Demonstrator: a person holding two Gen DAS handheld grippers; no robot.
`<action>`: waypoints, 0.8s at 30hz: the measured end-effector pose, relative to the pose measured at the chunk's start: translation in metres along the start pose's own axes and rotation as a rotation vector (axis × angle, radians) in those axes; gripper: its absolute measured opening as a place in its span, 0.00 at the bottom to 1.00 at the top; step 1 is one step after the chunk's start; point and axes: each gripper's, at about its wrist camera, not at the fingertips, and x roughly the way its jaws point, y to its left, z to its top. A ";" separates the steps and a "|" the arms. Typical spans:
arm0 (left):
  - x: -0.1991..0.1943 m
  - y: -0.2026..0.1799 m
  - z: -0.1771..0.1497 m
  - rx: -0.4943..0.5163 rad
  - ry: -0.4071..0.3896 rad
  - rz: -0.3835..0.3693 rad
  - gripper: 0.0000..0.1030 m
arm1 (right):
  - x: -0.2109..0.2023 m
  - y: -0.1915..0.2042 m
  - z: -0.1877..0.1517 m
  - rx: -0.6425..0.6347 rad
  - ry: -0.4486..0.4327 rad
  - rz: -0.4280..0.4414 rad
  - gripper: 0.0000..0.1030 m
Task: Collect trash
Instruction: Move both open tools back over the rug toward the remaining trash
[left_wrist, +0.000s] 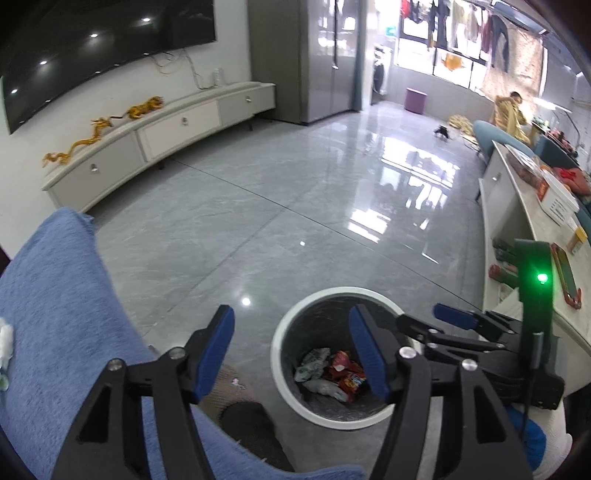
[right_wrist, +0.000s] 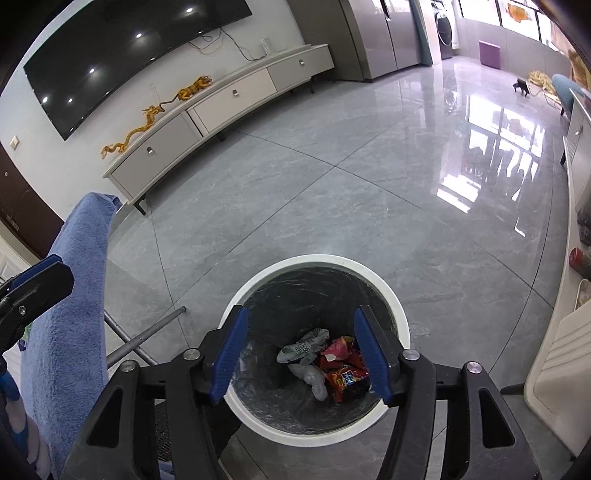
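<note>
A white-rimmed bin (left_wrist: 343, 291) with a dark liner stands on the grey floor. In it lie red snack wrappers (left_wrist: 347, 373) and a crumpled white-green bag (left_wrist: 310, 363). My left gripper (left_wrist: 291, 314) is open and empty, with its right pad over the bin and its left pad over the floor. My right gripper (left_wrist: 428, 319) reaches in from the right. In the right wrist view that gripper (right_wrist: 301, 314) is open and empty straight above the bin (right_wrist: 314, 260), with the wrappers (right_wrist: 343, 373) and bag (right_wrist: 303, 347) below. My left gripper's finger (right_wrist: 40, 277) shows at the left edge.
A blue towel (left_wrist: 55, 314) drapes a seat at the left, with a white wad (left_wrist: 5, 343) on it. A white table (left_wrist: 517, 229) with a phone and clutter runs along the right. A TV cabinet (left_wrist: 166, 136) lines the far wall. A person (left_wrist: 509, 110) stands far back.
</note>
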 end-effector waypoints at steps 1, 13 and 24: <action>-0.005 0.005 -0.002 -0.008 -0.010 0.014 0.62 | -0.004 0.004 -0.001 -0.006 -0.007 0.000 0.61; -0.066 0.058 -0.027 -0.117 -0.128 0.151 0.62 | -0.047 0.053 -0.004 -0.108 -0.081 -0.001 0.90; -0.104 0.079 -0.052 -0.162 -0.143 0.219 0.62 | -0.072 0.096 -0.015 -0.178 -0.130 0.007 0.96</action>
